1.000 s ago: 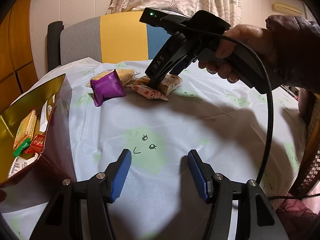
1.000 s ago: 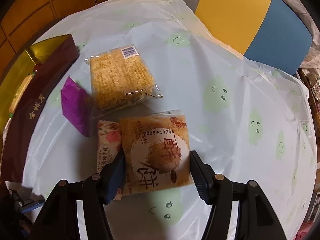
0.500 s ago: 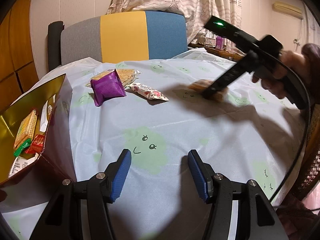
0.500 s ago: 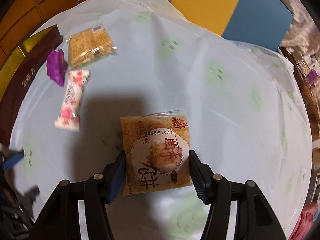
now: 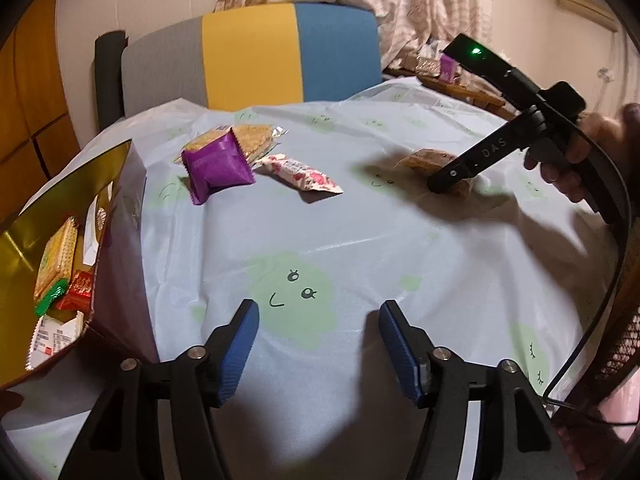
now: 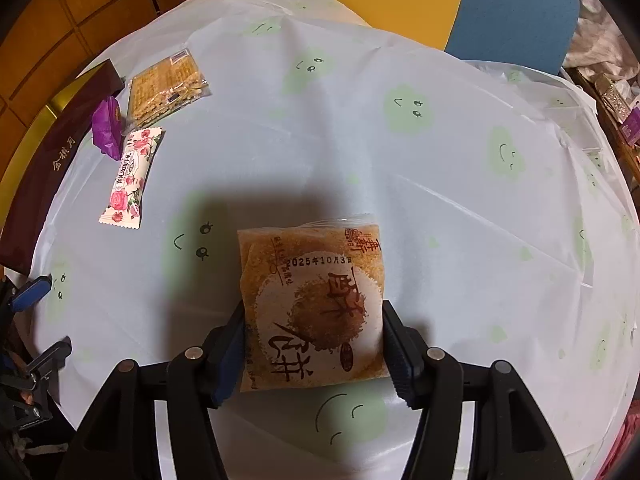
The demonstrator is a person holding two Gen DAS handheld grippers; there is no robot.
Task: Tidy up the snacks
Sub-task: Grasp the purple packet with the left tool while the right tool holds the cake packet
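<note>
Right gripper point(image 6: 314, 344) points steeply down at the table, both blue pads pressed against the sides of a brown pastry packet point(image 6: 312, 304) in clear wrap with a printed date; the packet is clamped low over the tablecloth point(image 6: 440, 184), toward the table's right side as the left wrist view shows it. A hand point(image 5: 576, 160) holds the gripper's handle, cable trailing down the right edge.

Left gripper point(image 5: 316, 344) hovers over the near part of the cloth; its jaws are opening, with nothing between the blue pads.

Remaining snacks cluster near the table's far left edge: a purple packet point(image 5: 218, 166) propped against a clear-wrapped cracker pack point(image 5: 250, 140), and a white wrapper with pink roses point(image 5: 302, 174) just beside them, well apart from the held packet.

At the left edge stands an open box point(image 5: 60, 184), gold inside and maroon outside, holding a cracker pack plus small red and green wrappers.

Behind the table, a chair back point(image 5: 252, 60) in grey, yellow and blue.
</note>
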